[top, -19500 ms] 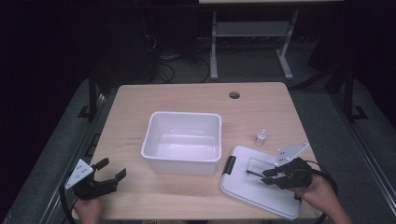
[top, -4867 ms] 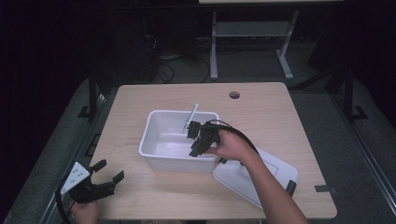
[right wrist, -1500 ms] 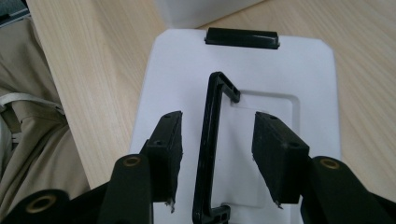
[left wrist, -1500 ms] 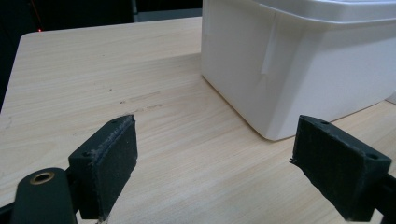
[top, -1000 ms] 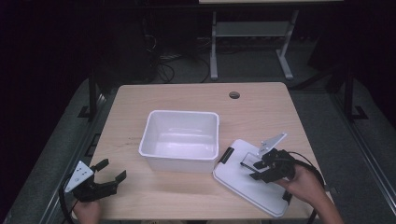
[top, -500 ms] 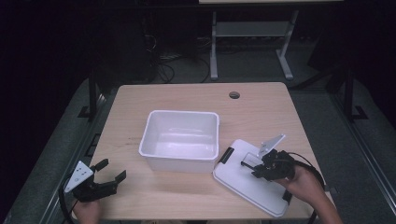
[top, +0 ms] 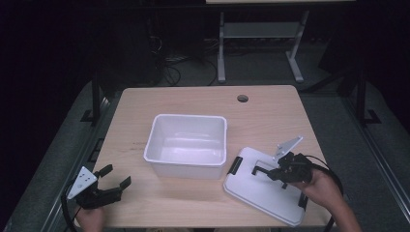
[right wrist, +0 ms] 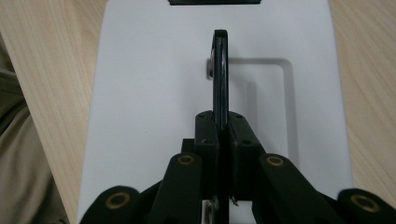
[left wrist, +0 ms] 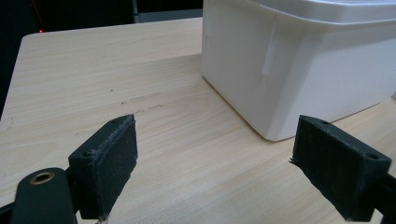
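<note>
Dark room; grey floor (top: 338, 121); white metal stand (top: 256, 34) and tangled cables (top: 179, 72) behind wooden table (top: 193, 101).

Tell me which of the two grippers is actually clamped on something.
The right gripper: its jaws are pinched on the lid's black handle, raised on edge above the white lid. The left gripper stands wide open over bare table, beside the white bin.

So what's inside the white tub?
The tub looks empty: the high view shows its bare white bottom. The near wall hides a strip of the floor behind it, so something tiny there could not be seen.
</note>
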`<action>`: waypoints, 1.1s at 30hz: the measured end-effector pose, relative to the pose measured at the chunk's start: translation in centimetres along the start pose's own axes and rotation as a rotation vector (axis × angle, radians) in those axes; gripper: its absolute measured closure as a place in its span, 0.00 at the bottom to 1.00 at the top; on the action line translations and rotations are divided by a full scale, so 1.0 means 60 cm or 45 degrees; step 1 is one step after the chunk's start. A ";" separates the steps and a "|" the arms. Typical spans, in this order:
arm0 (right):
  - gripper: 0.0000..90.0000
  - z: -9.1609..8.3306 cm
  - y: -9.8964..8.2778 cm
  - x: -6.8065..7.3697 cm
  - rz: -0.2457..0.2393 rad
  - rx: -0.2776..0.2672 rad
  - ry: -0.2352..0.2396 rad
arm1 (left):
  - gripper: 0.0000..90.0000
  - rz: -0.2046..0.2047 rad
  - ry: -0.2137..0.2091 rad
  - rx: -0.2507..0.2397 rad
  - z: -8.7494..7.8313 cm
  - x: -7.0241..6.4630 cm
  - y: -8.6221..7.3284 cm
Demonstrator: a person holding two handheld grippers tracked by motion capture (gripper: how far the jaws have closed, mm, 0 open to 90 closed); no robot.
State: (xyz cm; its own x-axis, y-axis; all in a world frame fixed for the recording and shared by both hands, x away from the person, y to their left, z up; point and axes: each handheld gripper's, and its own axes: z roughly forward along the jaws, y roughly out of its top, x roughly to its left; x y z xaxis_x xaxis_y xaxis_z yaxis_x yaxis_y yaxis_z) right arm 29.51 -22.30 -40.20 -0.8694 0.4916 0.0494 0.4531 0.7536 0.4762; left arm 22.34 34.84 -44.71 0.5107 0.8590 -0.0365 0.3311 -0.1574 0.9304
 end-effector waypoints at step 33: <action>0.94 -0.097 0.010 0.002 -0.080 -0.035 -0.046 | 0.14 0.002 0.004 0.003 0.000 0.000 0.000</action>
State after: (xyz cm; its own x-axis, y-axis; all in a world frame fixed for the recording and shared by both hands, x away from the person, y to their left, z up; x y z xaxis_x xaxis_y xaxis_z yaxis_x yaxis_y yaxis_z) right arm 28.57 -24.32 -34.82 -0.8882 0.4592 -0.0128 0.3916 0.7714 0.5015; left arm 22.32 34.84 -44.73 0.5089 0.8601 -0.0342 0.3320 -0.1595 0.9297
